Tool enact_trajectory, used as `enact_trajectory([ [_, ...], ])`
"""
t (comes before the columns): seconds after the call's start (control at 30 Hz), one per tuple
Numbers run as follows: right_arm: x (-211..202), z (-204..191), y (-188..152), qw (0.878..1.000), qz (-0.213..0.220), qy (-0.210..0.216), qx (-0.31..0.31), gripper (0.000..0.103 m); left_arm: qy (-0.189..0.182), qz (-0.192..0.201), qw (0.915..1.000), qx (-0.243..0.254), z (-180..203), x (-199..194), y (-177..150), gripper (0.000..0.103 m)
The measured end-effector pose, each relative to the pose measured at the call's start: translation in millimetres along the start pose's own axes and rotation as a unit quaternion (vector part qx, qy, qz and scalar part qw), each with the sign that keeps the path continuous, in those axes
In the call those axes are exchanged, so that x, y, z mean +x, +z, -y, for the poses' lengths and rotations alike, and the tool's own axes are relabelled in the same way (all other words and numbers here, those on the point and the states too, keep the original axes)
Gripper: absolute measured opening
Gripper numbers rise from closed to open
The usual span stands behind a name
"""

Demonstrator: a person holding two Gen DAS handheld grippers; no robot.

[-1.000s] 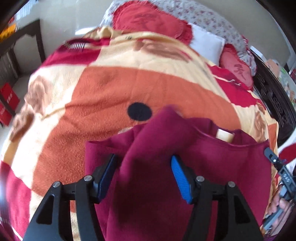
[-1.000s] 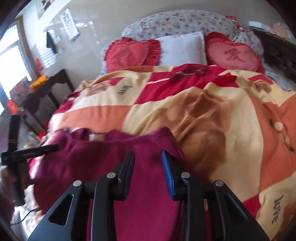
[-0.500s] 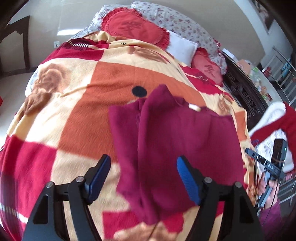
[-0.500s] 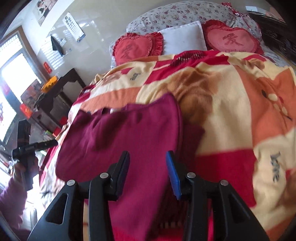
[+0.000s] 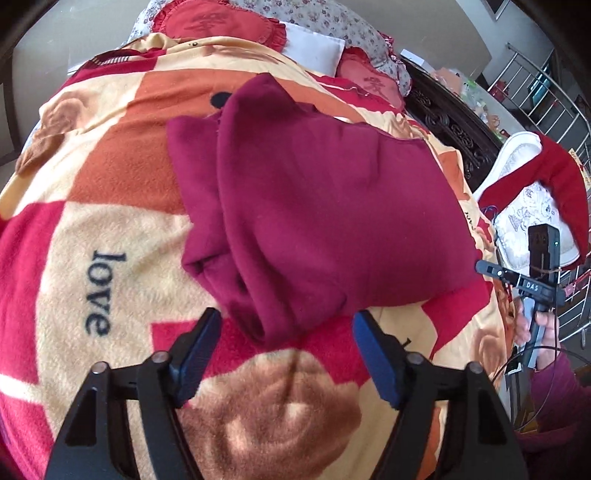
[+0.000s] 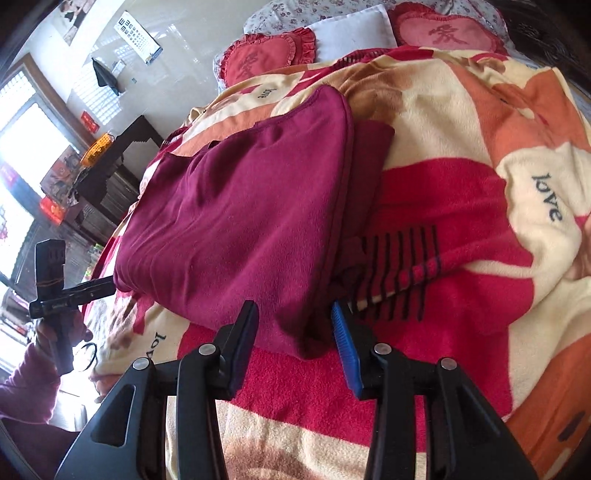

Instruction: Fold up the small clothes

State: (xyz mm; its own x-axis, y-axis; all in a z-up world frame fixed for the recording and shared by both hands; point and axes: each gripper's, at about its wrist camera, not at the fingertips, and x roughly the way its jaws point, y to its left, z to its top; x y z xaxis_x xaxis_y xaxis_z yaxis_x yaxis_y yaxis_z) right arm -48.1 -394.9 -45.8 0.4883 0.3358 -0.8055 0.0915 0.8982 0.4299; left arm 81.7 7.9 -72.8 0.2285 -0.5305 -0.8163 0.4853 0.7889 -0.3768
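A maroon garment [image 5: 325,206] lies folded on the patterned blanket [image 5: 110,221]; it also shows in the right wrist view [image 6: 240,221]. My left gripper [image 5: 286,325] is open and empty, its jaws just short of the garment's near folded edge. My right gripper [image 6: 295,314] is open and empty at the garment's near corner, with the cloth edge lying between the fingertips. In the left wrist view the right gripper [image 5: 532,280] shows at the far right; in the right wrist view the left gripper [image 6: 62,291] shows at the far left.
Heart-shaped red cushions [image 6: 269,55] and a white pillow [image 6: 351,29] lie at the head of the bed. A dark carved bed frame [image 5: 450,125] runs along one side. A red-and-white garment [image 5: 535,195] lies beyond it. A dark side table [image 6: 122,162] stands on the other side.
Both grippers have pulled back toward the foot of the bed, away from the garment, which now lies folded on the blanket. The right jaws have opened wider.
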Motion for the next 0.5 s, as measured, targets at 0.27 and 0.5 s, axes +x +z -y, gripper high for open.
enact_trajectory([
  [0.27, 13.5, -9.2, 0.7, 1.000, 0.011, -0.010, -0.011, 0.000, 0.048, -0.013, 0.9981, 0.038, 6.7, -3.6, 10.8, 0.013],
  [0.5, -29.7, -9.4, 10.4, 0.998, 0.060, 0.019, -0.014, 0.000, 0.044, 0.014, 0.9986, 0.027, -7.0, -30.0, 4.9, 0.008],
])
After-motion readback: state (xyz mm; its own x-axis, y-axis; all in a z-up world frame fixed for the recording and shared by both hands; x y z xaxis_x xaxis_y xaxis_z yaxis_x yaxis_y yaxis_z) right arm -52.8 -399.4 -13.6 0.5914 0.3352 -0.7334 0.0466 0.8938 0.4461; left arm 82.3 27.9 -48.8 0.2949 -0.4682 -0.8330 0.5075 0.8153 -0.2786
